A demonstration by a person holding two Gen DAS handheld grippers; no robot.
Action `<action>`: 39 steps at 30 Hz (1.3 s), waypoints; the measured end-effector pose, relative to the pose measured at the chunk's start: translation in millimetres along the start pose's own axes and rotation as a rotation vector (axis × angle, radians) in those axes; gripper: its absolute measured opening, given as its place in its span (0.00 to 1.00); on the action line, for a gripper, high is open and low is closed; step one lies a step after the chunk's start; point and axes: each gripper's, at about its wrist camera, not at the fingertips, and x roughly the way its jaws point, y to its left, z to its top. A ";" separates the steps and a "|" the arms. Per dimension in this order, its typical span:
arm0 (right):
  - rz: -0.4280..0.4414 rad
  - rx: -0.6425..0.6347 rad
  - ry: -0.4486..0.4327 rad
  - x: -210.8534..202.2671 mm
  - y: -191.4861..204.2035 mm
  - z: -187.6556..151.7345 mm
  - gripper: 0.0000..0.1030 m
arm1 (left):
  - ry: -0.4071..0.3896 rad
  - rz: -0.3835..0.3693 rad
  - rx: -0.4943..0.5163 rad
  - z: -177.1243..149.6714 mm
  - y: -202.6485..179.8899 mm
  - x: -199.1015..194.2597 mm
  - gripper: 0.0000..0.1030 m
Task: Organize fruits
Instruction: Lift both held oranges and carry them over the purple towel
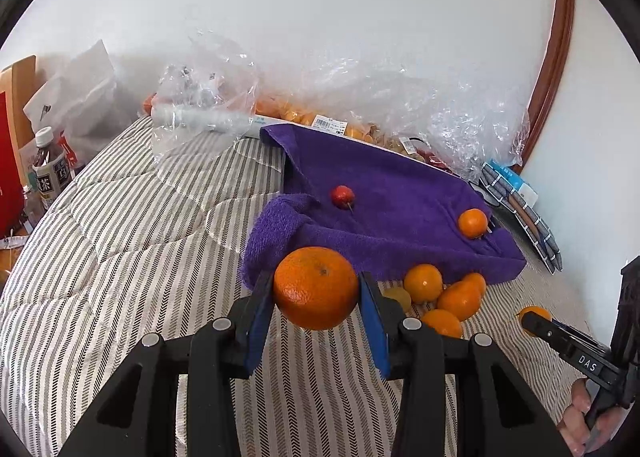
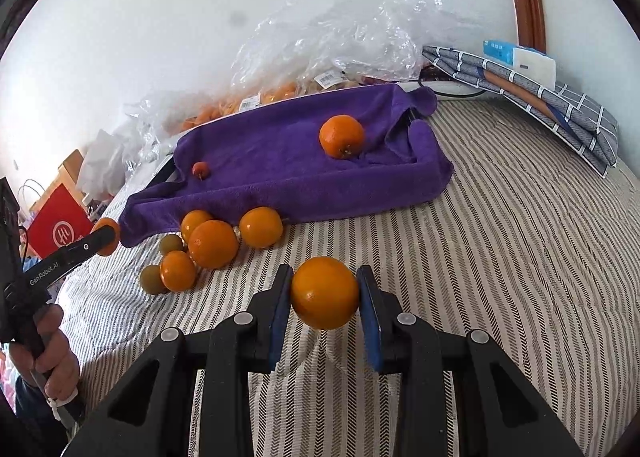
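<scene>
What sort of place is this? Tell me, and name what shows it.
Probably a bedroom in a home: the fruit lies on a quilted striped bedspread against a plain white wall, with folded checked bedding at the far edge and a wooden door frame beside it.

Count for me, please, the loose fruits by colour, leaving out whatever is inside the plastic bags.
Orange citrus fruits: 7 (one in the left gripper, one in the right gripper, one on the purple towel, four on the striped bedspread)
Greenish fruits: 2
Small red fruit: 1
Total: 10
</scene>
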 end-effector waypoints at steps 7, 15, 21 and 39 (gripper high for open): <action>0.025 -0.005 0.010 -2.9 0.0 2.2 0.32 | -0.042 0.014 -0.012 1.2 1.7 -7.6 0.39; 0.022 -0.045 -0.056 -14.5 9.8 32.8 0.31 | -0.061 -0.048 -0.026 14.2 -3.1 -19.7 0.39; 0.038 -0.077 -0.104 -9.0 19.0 62.5 0.32 | -0.082 -0.073 0.000 47.9 -20.0 -18.2 0.39; 0.021 -0.046 -0.132 51.3 7.3 104.8 0.32 | -0.046 0.002 -0.019 82.5 -34.1 77.7 0.39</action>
